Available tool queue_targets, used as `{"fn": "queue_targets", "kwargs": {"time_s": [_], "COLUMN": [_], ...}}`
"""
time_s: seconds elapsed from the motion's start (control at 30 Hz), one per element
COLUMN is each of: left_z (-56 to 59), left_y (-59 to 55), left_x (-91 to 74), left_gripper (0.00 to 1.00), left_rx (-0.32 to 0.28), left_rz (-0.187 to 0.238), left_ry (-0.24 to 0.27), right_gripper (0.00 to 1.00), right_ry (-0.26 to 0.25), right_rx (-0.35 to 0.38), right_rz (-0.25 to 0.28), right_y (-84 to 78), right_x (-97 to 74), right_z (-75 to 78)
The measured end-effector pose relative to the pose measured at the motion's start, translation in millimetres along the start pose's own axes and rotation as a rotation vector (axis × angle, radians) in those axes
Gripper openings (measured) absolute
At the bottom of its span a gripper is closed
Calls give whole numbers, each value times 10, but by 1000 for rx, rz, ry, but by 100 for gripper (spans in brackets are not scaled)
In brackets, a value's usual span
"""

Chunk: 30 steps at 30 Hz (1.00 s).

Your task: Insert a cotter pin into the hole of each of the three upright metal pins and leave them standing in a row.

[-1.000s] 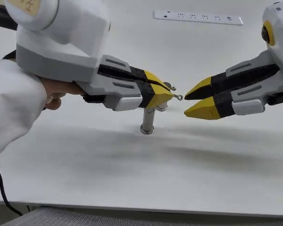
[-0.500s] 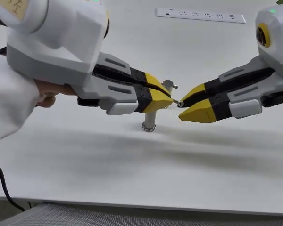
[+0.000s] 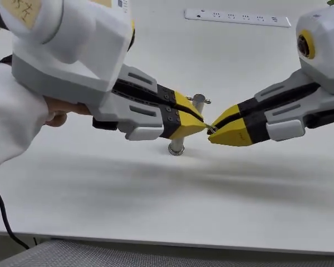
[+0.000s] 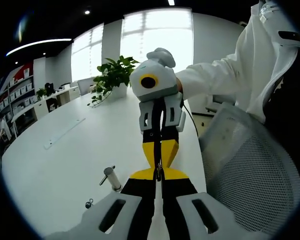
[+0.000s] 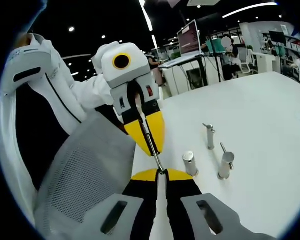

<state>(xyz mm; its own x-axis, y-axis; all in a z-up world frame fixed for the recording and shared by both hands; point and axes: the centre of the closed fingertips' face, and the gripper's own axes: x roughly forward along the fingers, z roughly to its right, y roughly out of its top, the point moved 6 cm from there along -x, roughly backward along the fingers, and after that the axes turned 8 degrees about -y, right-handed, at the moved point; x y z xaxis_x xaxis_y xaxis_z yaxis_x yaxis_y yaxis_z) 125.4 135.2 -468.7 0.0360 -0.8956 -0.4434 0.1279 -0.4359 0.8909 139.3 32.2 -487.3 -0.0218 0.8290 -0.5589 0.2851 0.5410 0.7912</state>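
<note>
A thin cotter pin (image 5: 152, 146) spans the gap between both grippers above the table. My left gripper (image 3: 203, 125) is shut on one end of it. My right gripper (image 3: 210, 133) meets it tip to tip and is shut on the looped end. Under the left jaws stands one upright metal pin (image 3: 176, 146), and behind it another (image 3: 199, 102) with a cotter pin through its top. In the right gripper view a bare pin (image 5: 190, 163) stands nearest, and two pins (image 5: 209, 136) (image 5: 226, 164) carry cotter pins.
A white power strip (image 3: 236, 18) lies at the far edge of the white table (image 3: 156, 200). A mesh chair (image 4: 240, 165) stands by the table's near edge, and a potted plant (image 4: 112, 75) sits at its far end.
My right gripper has moved left to the left gripper's tips, and its jaws have gone from open to shut on the cotter pin's loop. The left gripper has kept its hold.
</note>
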Motion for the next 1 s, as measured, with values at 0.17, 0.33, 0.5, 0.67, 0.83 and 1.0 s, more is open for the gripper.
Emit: {"fn": "queue_targets", "kwargs": {"time_s": [0.17,0.33,0.5,0.67,0.83,1.0], "left_z": [-1,33,48,42,77,12], "left_y": [-21,-19,-15,-22,-2,-43], "left_x": [2,3,5,7,-1,-14], "left_gripper": [0,0,0,0,0,2], "left_rx": [0,2,-7,-20,-6,16], "left_rz": [-9,-6,-4,-4,-1,-16], "left_ry": [-7,-13,-15,-11,-21,32], "right_gripper": [0,0,0,0,0,0], "right_ry": [6,7,-8,-27,-49,-119], "right_rx": [-4,-5,-54,-56,-82,-131], "right_rz": [-10,-7,-9,-17,-17,-73], "right_y": [-12,-14,-12,-5,8,-58], "right_x": [7,7,8,11,8,-5], "right_z": [-18,-26,-37,-54,-59,-6]}}
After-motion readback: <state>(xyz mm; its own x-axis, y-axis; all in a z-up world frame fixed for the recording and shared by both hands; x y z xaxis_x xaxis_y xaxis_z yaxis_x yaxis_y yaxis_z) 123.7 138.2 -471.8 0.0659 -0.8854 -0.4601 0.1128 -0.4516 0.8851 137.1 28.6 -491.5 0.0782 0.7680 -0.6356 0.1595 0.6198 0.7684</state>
